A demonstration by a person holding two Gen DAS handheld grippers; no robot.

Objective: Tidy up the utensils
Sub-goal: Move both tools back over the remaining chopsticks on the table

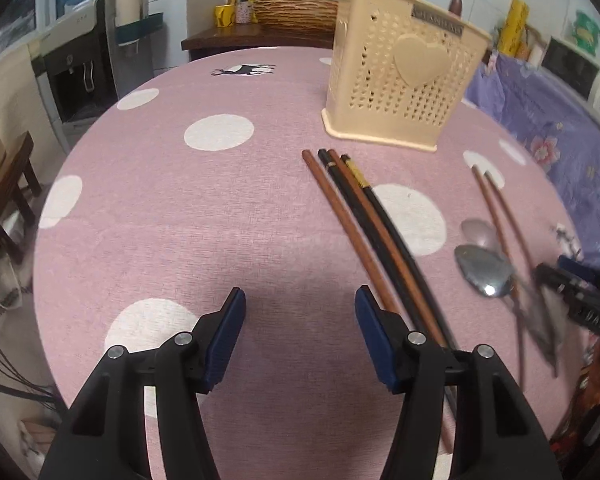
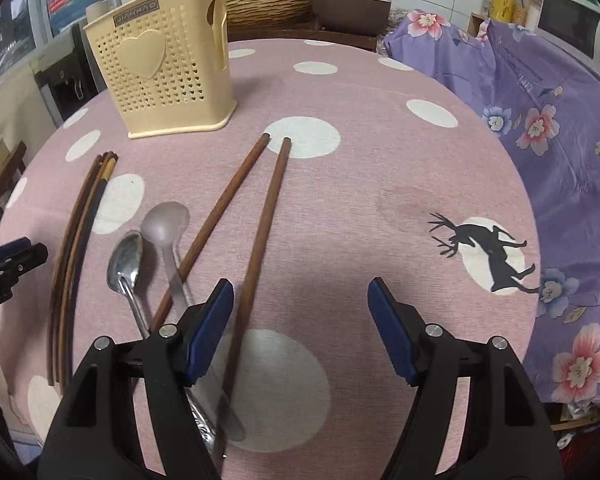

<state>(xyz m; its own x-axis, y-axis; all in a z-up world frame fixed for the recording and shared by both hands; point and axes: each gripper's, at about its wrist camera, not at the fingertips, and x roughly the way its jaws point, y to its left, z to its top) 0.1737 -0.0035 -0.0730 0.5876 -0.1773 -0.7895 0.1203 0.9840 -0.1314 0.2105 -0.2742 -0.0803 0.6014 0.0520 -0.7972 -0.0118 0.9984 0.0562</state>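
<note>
A round worktop point(image 2: 360, 92) under a pink spotted cloth fills both views, with a cream holder point(image 2: 168, 60) standing upright at its far side. Four chopsticks point(image 1: 364, 216) lie bunched on the left, two brown chopsticks point(image 2: 236, 216) and two spoons point(image 2: 140, 248) to their right. Both claws stand wide and empty: the left claw point(image 1: 300, 320) beside its bunch, the right claw point(image 2: 300, 312) over a brown stick. Nothing seems gathered yet; next, each claw likely needs to close on a stick.
</note>
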